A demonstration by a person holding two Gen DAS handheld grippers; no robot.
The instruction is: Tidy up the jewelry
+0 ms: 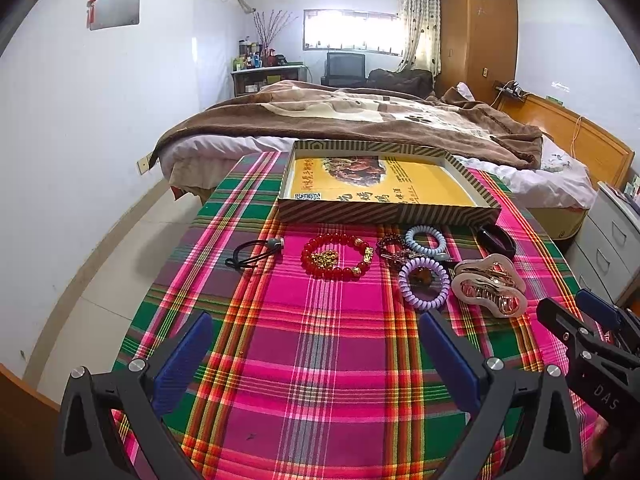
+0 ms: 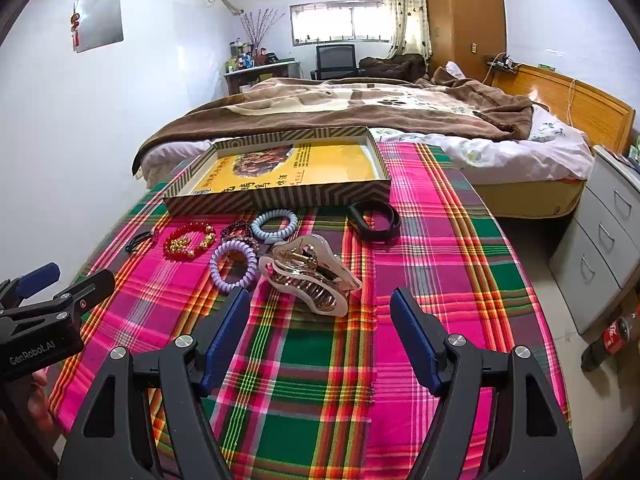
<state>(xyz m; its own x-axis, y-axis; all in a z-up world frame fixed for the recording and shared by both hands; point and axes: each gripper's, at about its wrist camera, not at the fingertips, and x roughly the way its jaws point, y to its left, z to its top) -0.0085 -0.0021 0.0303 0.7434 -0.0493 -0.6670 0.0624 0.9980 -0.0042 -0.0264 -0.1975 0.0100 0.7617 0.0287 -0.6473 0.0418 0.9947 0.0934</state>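
cloth point(image 1: 320, 360): pink-green plaid; box point(image 1: 384, 213): striped walls, yellow floor; bracelet point(image 1: 335, 256): red and gold; coil ties point(image 1: 424, 283): lilac, pale blue

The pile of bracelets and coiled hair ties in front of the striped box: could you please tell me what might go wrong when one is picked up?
1. The purple coiled hair tie touches the dark beaded bracelet and the pale blue coiled tie, so a grasp may drag neighbours.
2. The translucent pink claw clip is curved and glossy; it may slip from the jaws.

Desk cloth point(image 2: 420, 240): woven plaid, matt. Red bead bracelet point(image 1: 336, 256) glossy, hair claw point(image 2: 310, 276) clear shiny plastic, coil ties point(image 1: 424, 282) smooth plastic. Box tray point(image 1: 384, 210): printed cardboard.
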